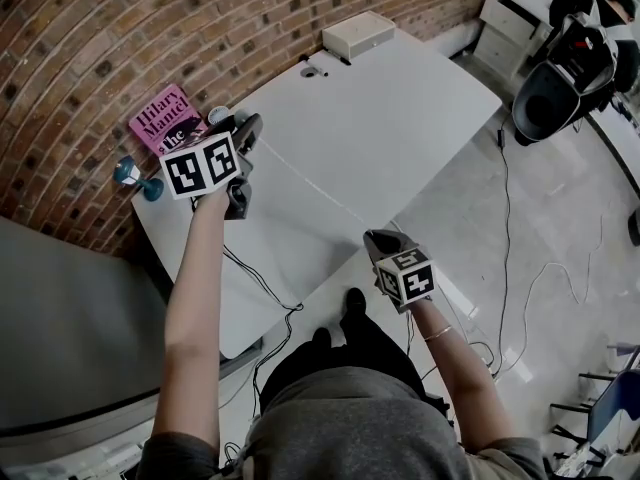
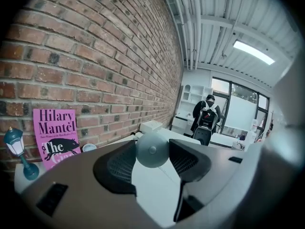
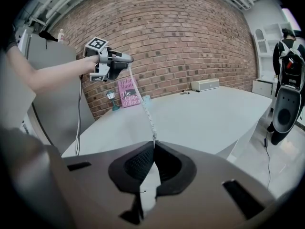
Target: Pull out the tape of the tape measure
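Observation:
A round grey-blue tape measure [image 2: 152,149] sits between the two pads of my left gripper [image 2: 153,157], which is shut on its case. I hold it up over the left end of the white table [image 1: 380,118], near the brick wall. Its thin white tape [image 1: 315,188] runs out in a taut line across the table to my right gripper [image 1: 378,236]. In the right gripper view the tape [image 3: 145,109] ends in the closed jaws of the right gripper [image 3: 153,145], which is shut on the tape's tip. The left gripper [image 3: 120,61] shows there at the tape's far end.
A pink book [image 1: 160,118] leans on the brick wall beside a small teal lamp figurine [image 1: 130,175]. At the table's far end lies a white box [image 1: 357,33]. A person with a backpack [image 2: 207,116] stands far off. Cables [image 1: 505,228] trail on the floor to the right.

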A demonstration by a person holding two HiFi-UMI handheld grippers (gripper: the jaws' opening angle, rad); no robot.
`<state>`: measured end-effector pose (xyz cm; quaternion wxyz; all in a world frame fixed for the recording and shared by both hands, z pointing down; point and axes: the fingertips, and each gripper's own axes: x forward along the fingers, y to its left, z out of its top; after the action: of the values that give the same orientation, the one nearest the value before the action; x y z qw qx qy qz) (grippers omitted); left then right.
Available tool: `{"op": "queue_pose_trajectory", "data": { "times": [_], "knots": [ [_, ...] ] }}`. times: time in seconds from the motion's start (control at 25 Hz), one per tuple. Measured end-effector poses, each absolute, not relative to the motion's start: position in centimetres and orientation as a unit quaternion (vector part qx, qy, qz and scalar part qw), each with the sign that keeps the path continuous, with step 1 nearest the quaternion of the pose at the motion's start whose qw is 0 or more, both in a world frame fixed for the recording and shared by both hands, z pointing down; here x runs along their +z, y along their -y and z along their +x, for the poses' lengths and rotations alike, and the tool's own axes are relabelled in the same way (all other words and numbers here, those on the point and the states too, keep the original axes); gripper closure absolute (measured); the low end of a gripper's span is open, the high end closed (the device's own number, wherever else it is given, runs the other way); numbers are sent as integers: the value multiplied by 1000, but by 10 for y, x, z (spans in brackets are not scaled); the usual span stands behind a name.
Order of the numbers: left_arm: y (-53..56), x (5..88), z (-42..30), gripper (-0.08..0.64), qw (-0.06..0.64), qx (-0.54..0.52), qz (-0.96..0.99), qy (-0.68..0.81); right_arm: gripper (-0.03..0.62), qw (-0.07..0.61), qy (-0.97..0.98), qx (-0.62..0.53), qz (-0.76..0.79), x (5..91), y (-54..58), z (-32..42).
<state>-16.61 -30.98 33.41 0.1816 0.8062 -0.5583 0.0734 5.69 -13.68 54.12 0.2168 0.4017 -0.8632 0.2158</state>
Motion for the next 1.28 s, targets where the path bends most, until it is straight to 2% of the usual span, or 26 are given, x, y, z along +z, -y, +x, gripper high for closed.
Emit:
{"op": "queue_pose_trajectory", "data": {
  "times": [0.52,1.28],
  "knots": [
    [312,391,-177,330,235,94,777,577,586,234,858,213,405,545,160,72],
    [310,492,-206,330,320,131,713,610,586,300,841,197,406,563,213,103]
  ]
}}
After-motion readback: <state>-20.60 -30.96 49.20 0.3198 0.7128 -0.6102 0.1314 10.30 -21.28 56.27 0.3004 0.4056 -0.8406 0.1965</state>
